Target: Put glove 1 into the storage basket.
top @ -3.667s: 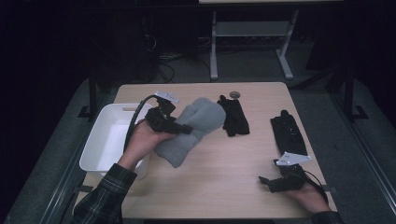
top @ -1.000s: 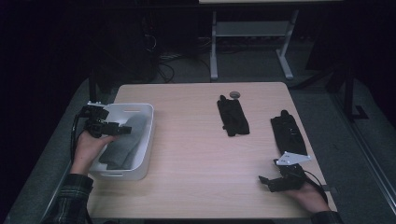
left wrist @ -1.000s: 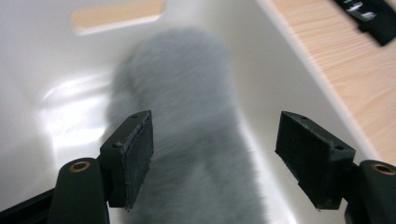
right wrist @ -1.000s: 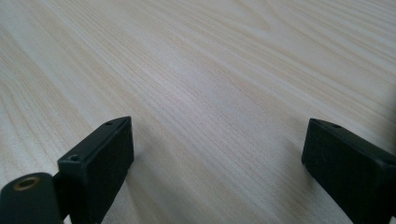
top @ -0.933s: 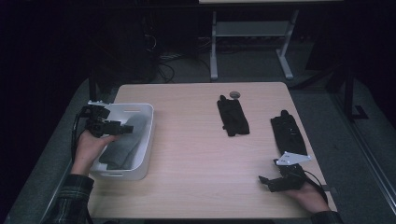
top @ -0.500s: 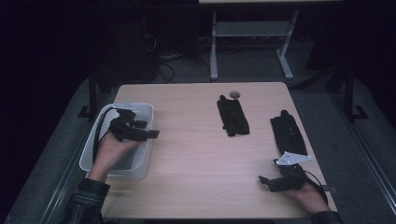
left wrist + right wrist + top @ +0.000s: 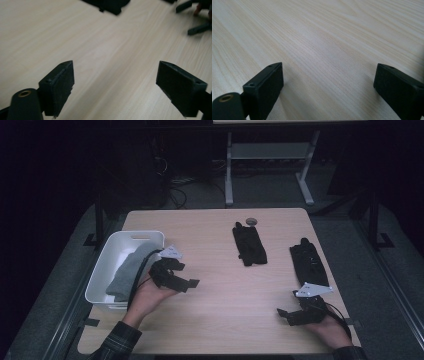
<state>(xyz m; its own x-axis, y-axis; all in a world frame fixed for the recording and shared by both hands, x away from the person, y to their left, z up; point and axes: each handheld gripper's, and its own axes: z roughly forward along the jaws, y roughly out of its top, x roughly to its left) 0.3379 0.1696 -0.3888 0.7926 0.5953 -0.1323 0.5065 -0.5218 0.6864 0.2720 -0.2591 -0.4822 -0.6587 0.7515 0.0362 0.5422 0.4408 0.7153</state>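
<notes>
1. High view: left gripper (image 7: 192,283) hangs over the table (image 7: 215,320) just right of the white bin (image 7: 102,277), where the grey cloth (image 7: 125,270) lies; right gripper (image 7: 282,315) rests near the front edge.
2. Left gripper view: jaws, having just been opening, stand wide apart with nothing between them; black glove (image 7: 110,3) lies well ahead.
3. Right gripper view: jaws spread wide over bare wood, holding nothing.

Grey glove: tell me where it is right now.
In the high view the grey glove lies inside the white bin at the table's left edge, just left of the left gripper, whose open, empty jaws have just been opening.
</notes>
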